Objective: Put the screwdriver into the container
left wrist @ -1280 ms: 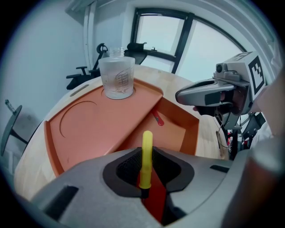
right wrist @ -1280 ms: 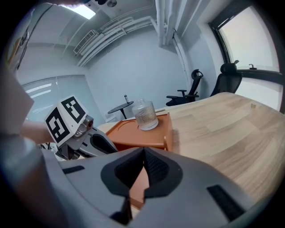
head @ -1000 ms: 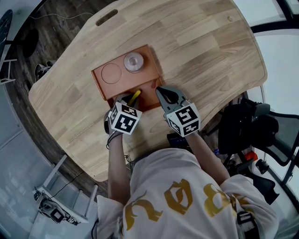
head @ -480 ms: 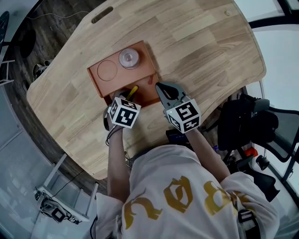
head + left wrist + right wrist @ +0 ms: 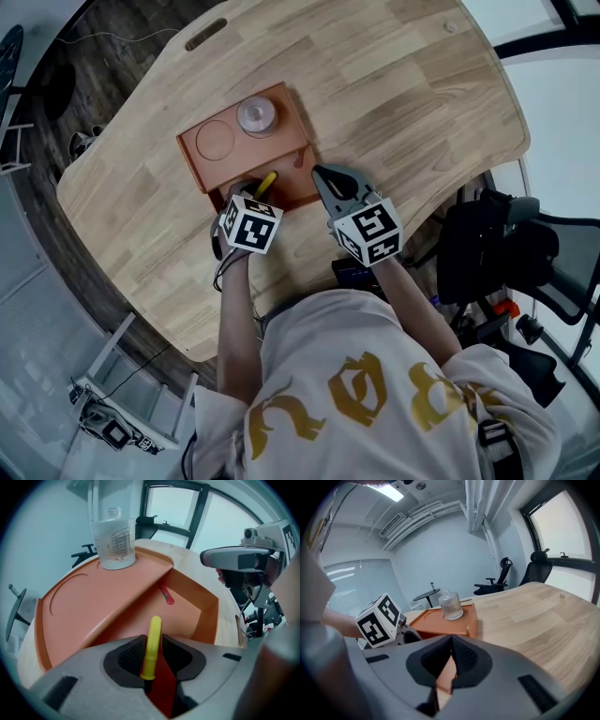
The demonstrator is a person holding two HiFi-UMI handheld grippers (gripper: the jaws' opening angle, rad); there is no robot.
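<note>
The screwdriver [image 5: 267, 182] has a yellow handle [image 5: 152, 641] and a dark shaft. It stands between the pads of my left gripper [image 5: 251, 193], low over the deep compartment [image 5: 197, 606] of the orange container [image 5: 211, 150]. The left gripper's [image 5: 153, 639] jaws are opening. The handle leans on the left pad, with a thin gap on its right side. My right gripper [image 5: 324, 176] hovers by the container's right corner. Its jaws [image 5: 451, 639] are closed with nothing between them.
A clear plastic cup [image 5: 256, 114] stands on the container's raised shelf [image 5: 70, 606], beside a round recess. A small red piece [image 5: 167, 596] lies in the compartment. The wooden table [image 5: 403, 103] extends far and right. Office chairs stand beyond its edge.
The left gripper with the screwdriver has edged slightly further in over the compartment. The right gripper has stayed where it was.
</note>
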